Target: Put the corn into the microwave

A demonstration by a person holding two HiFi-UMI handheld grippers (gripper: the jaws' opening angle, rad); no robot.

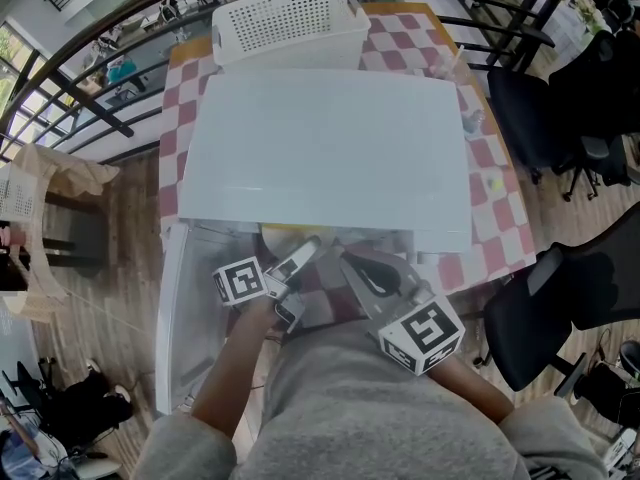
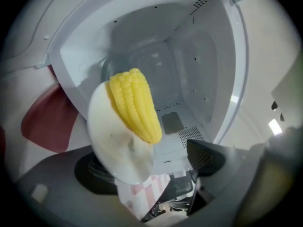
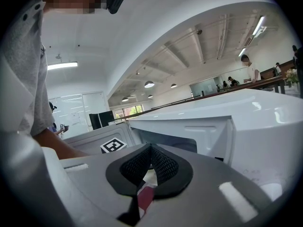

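Note:
A yellow corn cob (image 2: 135, 105) lies on a small white plate (image 2: 116, 143) at the mouth of the open white microwave (image 1: 330, 148), whose bare cavity (image 2: 163, 74) shows behind it. My left gripper (image 2: 151, 167) stands open. The plate's near edge is in front of its left pad, and the right pad is well apart from it. From the head view, the left gripper (image 1: 300, 258) reaches under the microwave's front edge. The right gripper (image 1: 365, 273) hovers beside it, just right of centre. In its own view the right gripper (image 3: 150, 148) is shut with nothing held.
The microwave door (image 1: 185, 308) hangs open to the left of my arms. A white perforated basket (image 1: 290, 18) stands behind the microwave on the red-and-white checked tablecloth (image 1: 500, 208). Black office chairs (image 1: 560, 298) stand at the right, and a railing runs along the left.

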